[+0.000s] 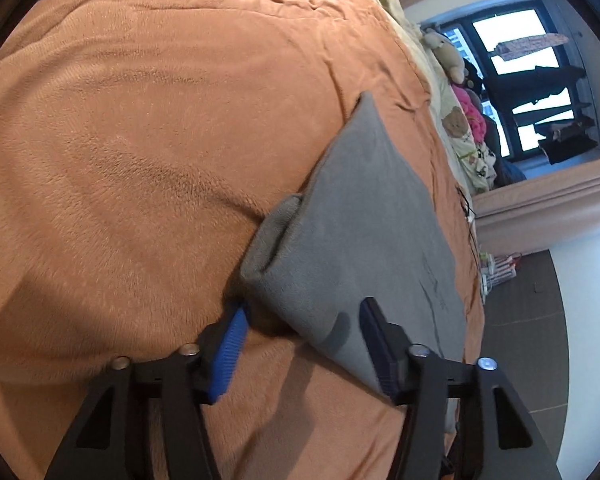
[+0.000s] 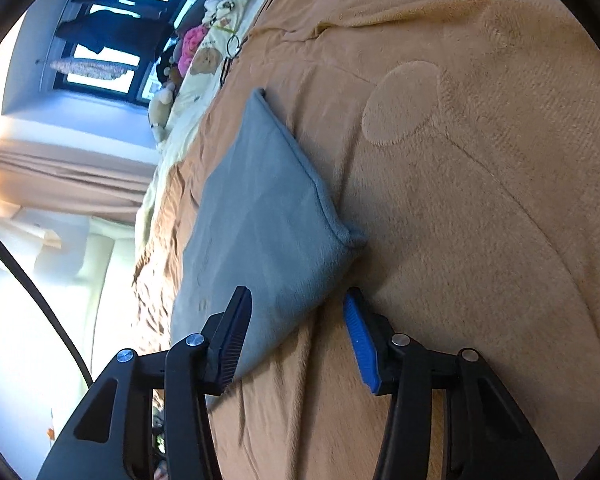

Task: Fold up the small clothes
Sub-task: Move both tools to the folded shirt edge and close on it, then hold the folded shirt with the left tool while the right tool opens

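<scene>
A folded grey garment (image 1: 356,236) is seen lying on an orange fleece blanket (image 1: 140,140) over the bed, nr the bed's window-side edge. L gripper (image 1: 304,344) is held w/ jaws apart, straddling one near corner of the garment; pads not seen pressing. R gripper (image 2: 296,332) likewise apart around the other near corner. A rolled hem is shown only in the L view; a round embossed patch (image 2: 404,100) in the blanket only in the R view. Soft toys (image 2: 160,108) are lined by the window.

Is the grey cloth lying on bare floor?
No, the grey cloth lies on an orange blanket covering the bed.
</scene>
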A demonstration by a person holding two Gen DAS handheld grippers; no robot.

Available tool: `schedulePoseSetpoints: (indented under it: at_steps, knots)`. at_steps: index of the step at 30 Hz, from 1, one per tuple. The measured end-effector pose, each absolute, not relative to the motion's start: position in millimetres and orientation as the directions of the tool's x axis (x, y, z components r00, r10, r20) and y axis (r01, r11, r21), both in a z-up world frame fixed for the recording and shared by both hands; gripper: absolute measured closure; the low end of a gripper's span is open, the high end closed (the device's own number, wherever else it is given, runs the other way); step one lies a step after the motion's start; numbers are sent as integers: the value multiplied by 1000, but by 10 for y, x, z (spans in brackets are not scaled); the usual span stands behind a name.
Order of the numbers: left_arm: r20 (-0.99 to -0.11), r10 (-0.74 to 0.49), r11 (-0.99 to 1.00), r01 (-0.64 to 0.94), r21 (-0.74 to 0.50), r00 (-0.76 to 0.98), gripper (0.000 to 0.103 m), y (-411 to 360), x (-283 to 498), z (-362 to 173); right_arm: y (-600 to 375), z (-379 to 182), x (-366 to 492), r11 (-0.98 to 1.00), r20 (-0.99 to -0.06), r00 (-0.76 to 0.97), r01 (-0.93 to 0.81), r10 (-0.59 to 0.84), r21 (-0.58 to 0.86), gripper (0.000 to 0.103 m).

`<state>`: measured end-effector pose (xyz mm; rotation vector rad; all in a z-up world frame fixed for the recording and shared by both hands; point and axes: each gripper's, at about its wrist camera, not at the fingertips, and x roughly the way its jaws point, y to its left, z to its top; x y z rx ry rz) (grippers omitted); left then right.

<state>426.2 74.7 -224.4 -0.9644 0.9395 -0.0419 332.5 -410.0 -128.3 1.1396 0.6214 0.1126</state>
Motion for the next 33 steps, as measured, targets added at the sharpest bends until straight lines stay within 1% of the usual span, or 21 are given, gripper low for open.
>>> schedulePoseSetpoints:
  at_steps: [2, 4, 5, 6, 7, 8, 9, 10, 12, 13, 17, 24, 33]
  knots:
    - [-659, -403, 597, -363, -715, 635, 59, 775, 4285, -2268, -4082, -1337, 3302, 418, -400, 835, 231, 378, 878, 62]
    - [-656, -390, 591, -370, -716, 646, 62, 793, 4303, -2270, -4084, -1380, 3306, 399, -382, 843, 224, 379, 889, 66]
    - [-656, -384, 593, -371, -715, 650, 67, 791, 4306, -2267, -4068, -1402, 3315, 394, -381, 846, 227, 374, 890, 68]
    - [-659, -375, 597, -374, -710, 652, 72, 787, 4302, -2255, -4032, -1420, 3336, 392, -384, 847, 233, 367, 890, 73]
    - [-656, -376, 599, -369, -711, 654, 86, 782, 4302, -2244, -3949, -1407, 3362, 392, -387, 849, 238, 361, 888, 79]
    - [-652, -382, 599, -361, -714, 655, 94, 775, 4301, -2236, -3943, -1417, 3358, 388, -389, 850, 245, 355, 888, 82]
    - [-648, -383, 603, -354, -715, 658, 94, 773, 4294, -2210, -3939, -1418, 3343, 383, -385, 854, 245, 349, 891, 90]
    - [-648, -385, 608, -348, -713, 657, 97, 774, 4306, -2192, -3918, -1394, 3333, 383, -380, 858, 241, 346, 892, 98]
    - [-647, -385, 619, -335, -710, 658, 98, 796, 4314, -2124, -3899, -1340, 3297, 404, -366, 863, 214, 348, 889, 102]
    - [-644, -384, 621, -330, -711, 662, 98, 799, 4326, -2092, -3889, -1304, 3291, 423, -366, 865, 205, 344, 883, 102]
    - [-627, -380, 631, -305, -713, 681, 99, 820, 4335, -1901, -3844, -1118, 3281, 468, -362, 868, 177, 340, 866, 103]
    - [-604, -380, 635, -277, -721, 700, 99, 908, 4164, -1577, -3731, -936, 3167, 516, -385, 863, 178, 326, 838, 103]
    - [-605, -390, 642, -266, -719, 694, 99, 1044, 3721, -1468, -3706, -818, 2833, 552, -399, 851, 162, 341, 818, 103]
